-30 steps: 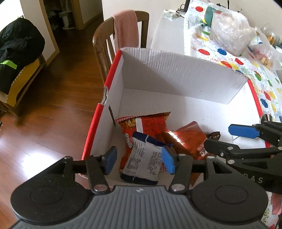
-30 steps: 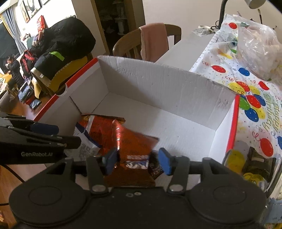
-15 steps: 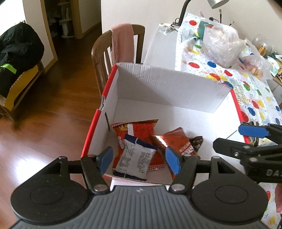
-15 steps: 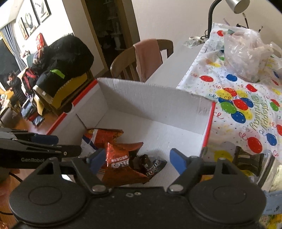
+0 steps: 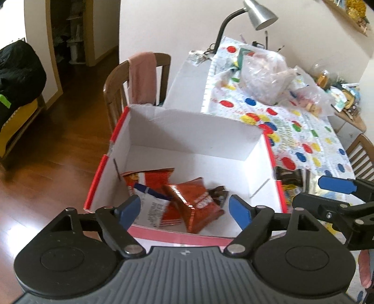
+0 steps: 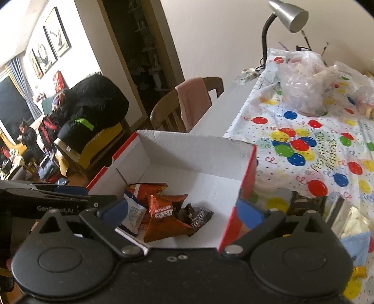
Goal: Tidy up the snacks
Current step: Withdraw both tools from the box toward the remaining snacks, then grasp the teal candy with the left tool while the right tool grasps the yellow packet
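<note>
Snacks sit in a loose pile on the floor of the box (image 5: 194, 131), white inside with red edges, bunched toward its near left corner. From the left wrist: a red bag (image 5: 152, 179) lies furthest back, a white and blue packet (image 5: 152, 205) leans on its front, an orange Oreo pack (image 5: 194, 205) is tilted over both, and a small dark wrapper (image 5: 218, 194) pokes out just beside it on the right. Left gripper (image 5: 184, 209) hangs over the near wall of the box, jaws spread wide, nothing between the blue pads (image 5: 239, 209). The right gripper (image 5: 327, 194) shows at the right edge, just outside the box, also apart and empty. More wrapped snacks (image 5: 288, 175) lie on the balloon tablecloth (image 5: 301, 140) right beside the box's right wall. A chair (image 5: 138, 77) with a pink cloth stands behind the box, and a lamp (image 5: 254, 14) and clear plastic bags (image 5: 266, 74) are at the far end of the table.

Right wrist view: same pile, the Oreo pack (image 6: 166, 215) in front with the dark wrapper (image 6: 198, 216) touching it on the right, the white packet (image 6: 134, 214) on the left, the red bag (image 6: 147, 188) behind. Right gripper (image 6: 182, 211) is wide open too, its pads straddling the box's near right corner, holding nothing. The left gripper's black body (image 6: 46, 201) comes in from the left edge. Snacks on the tablecloth (image 6: 306, 203) sit just right of the box (image 6: 198, 149).
</note>
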